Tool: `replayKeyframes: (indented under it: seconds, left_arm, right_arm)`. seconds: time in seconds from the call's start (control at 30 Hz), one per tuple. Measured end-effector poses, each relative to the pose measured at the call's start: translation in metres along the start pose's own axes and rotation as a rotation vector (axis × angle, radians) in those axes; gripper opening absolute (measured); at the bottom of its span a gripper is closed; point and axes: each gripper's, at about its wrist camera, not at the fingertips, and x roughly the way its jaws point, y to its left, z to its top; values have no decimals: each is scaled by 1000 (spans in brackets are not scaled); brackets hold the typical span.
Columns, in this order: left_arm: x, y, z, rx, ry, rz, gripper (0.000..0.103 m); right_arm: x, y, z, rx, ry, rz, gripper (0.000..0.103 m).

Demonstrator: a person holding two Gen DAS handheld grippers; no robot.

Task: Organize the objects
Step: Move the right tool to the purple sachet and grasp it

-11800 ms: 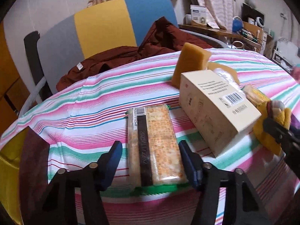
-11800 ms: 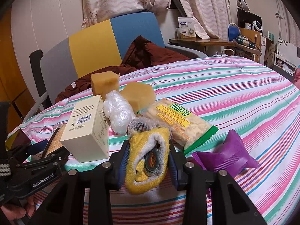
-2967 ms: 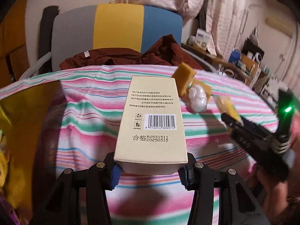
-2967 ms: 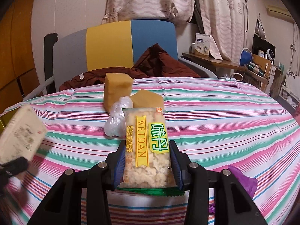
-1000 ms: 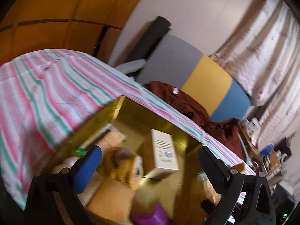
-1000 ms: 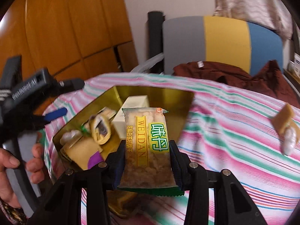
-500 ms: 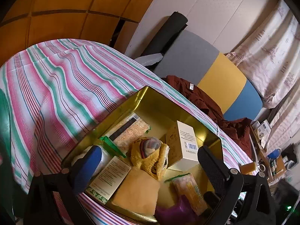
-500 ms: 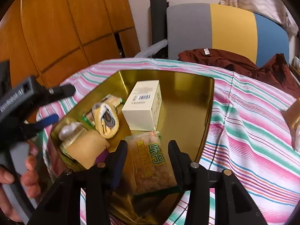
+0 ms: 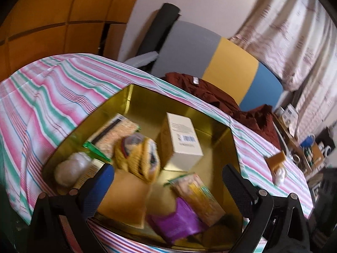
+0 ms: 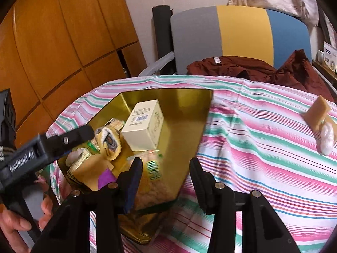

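A gold tin tray (image 9: 134,101) (image 10: 189,113) sits on the striped tablecloth. In it lie a cream box (image 9: 183,141) (image 10: 145,124), a yellow sock bundle (image 9: 139,158) (image 10: 109,143), a cracker pack (image 9: 113,135), a WEIDAN snack pack (image 9: 198,194) (image 10: 151,179), a purple pouch (image 9: 177,221) and a tan sponge (image 9: 124,200). My left gripper (image 9: 168,185) is open and empty above the tray's near side. My right gripper (image 10: 165,179) is open over the snack pack, which rests in the tray. The left gripper also shows in the right wrist view (image 10: 52,145).
A tan sponge block (image 10: 318,113) (image 9: 276,160) and a white plastic wad (image 10: 326,139) (image 9: 280,175) lie on the tablecloth to the right. A chair with a maroon garment (image 10: 242,67) stands behind the table. Wooden cabinets (image 10: 63,31) are at left.
My right gripper has opened wider and the snack pack now lies in the tray. My left gripper has moved a little closer over the tray, still open.
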Motion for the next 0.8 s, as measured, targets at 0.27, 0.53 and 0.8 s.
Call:
replayKeyframes:
  seconds: [0.27, 0.53, 0.8]
  left_arm:
    - [-1, -37, -13, 117, 26, -59, 103]
    - [5, -81, -33, 230, 84, -120, 103]
    - [6, -112, -50, 309, 126, -166, 103]
  right_arm:
    - [-24, -62, -6, 128, -24, -112, 47]
    - [-38, -122, -21, 287, -16, -235, 47]
    - [-55, -169, -37, 385, -14, -351, 47]
